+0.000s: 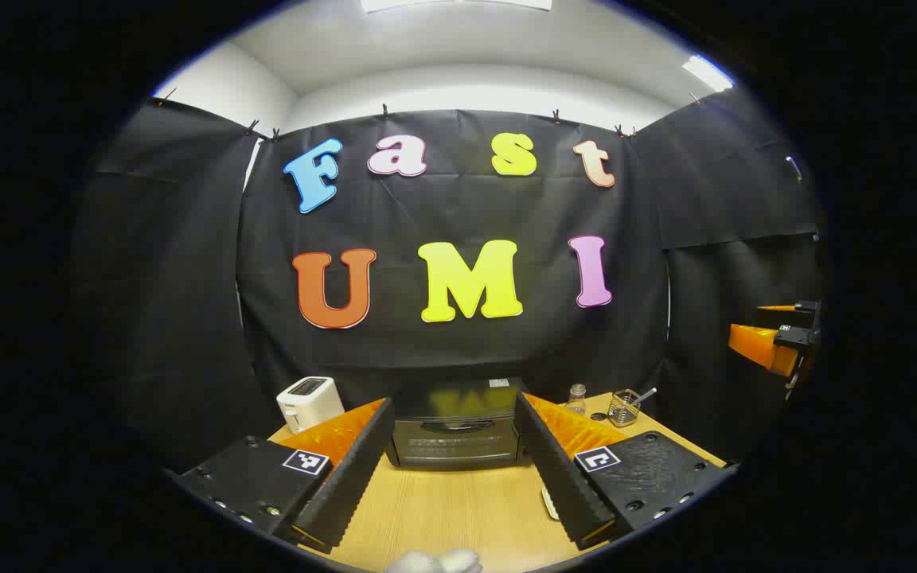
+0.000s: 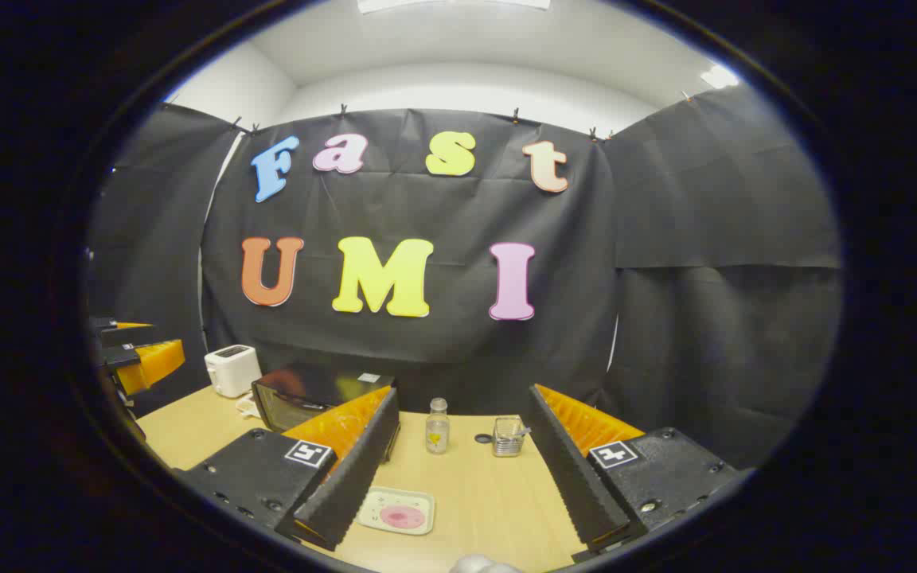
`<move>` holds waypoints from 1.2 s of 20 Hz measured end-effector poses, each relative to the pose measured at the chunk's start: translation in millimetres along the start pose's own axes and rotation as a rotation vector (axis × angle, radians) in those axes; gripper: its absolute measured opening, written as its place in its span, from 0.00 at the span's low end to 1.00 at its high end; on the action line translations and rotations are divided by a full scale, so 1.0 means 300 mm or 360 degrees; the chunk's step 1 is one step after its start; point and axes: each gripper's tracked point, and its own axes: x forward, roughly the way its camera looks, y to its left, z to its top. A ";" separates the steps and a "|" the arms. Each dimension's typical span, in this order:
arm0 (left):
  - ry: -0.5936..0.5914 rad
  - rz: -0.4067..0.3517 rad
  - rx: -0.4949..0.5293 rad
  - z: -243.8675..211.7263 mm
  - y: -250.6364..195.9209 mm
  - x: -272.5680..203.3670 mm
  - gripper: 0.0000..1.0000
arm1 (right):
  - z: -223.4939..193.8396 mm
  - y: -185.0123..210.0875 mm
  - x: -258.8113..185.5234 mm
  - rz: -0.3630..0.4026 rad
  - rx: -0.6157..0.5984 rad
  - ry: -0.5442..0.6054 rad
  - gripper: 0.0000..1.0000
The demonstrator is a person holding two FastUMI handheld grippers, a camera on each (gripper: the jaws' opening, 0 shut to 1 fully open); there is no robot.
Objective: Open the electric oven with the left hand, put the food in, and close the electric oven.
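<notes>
The black electric oven stands at the back of the wooden table, door closed, handle facing me. My left gripper is open in front of it, a little short of the door, with nothing between its fingers. In the right gripper view the oven sits to the left. A small pale plate with a pink round piece of food lies on the table just ahead of my right gripper, which is open and empty. The plate's edge peeks out by the left gripper's right finger.
A white toaster stands left of the oven. To the oven's right are a small glass bottle, a dark cap and a wire holder. The other gripper hovers at the far right.
</notes>
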 end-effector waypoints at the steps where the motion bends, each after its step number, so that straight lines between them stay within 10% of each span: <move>1: -0.0001 0.0003 0.0006 -0.003 0.003 0.009 0.96 | -0.002 -0.006 0.007 -0.0008 -0.0002 0.0010 1.00; 13: 0.0019 -0.0012 -0.0007 -0.047 -0.006 0.136 0.96 | -0.022 0.002 0.082 0.0004 -0.0008 0.0047 1.00; 24: 0.0119 -0.0045 -0.0052 -0.279 -0.022 0.682 0.96 | -0.008 -0.111 0.080 -0.0144 -0.0028 0.0110 1.00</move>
